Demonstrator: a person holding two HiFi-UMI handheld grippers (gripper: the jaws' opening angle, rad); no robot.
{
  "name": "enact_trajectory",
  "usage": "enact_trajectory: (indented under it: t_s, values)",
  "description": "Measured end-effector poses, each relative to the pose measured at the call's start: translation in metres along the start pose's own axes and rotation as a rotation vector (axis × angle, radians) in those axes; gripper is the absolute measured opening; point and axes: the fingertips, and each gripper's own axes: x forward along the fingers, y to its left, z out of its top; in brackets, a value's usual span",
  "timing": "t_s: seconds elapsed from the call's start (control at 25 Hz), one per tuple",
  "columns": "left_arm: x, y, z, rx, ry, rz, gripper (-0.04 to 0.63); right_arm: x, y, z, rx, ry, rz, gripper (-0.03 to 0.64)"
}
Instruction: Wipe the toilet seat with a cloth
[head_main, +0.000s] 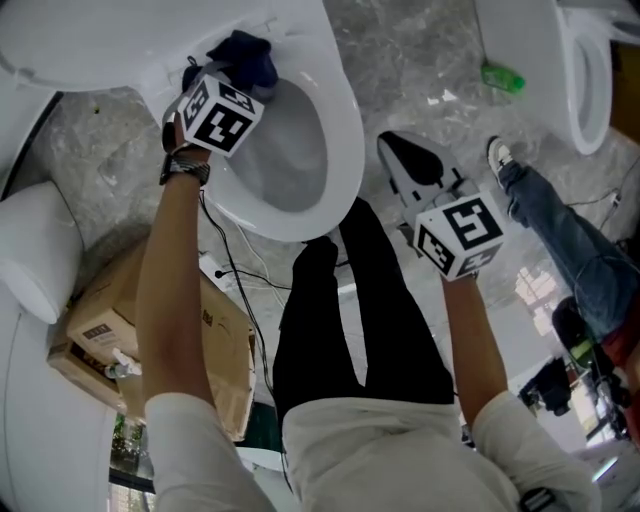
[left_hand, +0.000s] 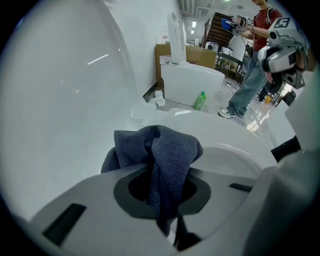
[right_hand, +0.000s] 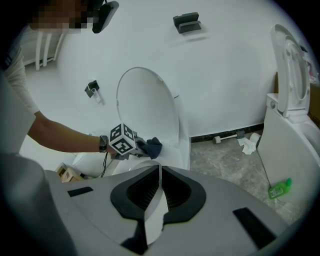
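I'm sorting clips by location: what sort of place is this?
Probably a workshop or test space, not a home bathroom: a toilet and a second toilet share an open stone floor, with a cardboard box and another person nearby.

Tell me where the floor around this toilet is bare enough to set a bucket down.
Bare floor lies between the seat and the green bottle, to the seat's right. Left of the seat it is crowded: a cardboard box and cables. In front stand the person's legs.
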Motion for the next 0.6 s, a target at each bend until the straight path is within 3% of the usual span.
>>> enact_trajectory:
  t_s: [0.32, 0.6]
  values:
    - [0.009, -0.014, 0.025, -0.131, -0.033, 0.054, 0.038, -0.024, -0.017, -0.006, 0.008, -0.025, -0.025, 0.038]
    - [0.0, -0.033, 0.066, -0.228, -0.131, 0.045, 0.038, -0.045, -0.017, -0.007, -0.011, -0.042, -0.029, 0.038]
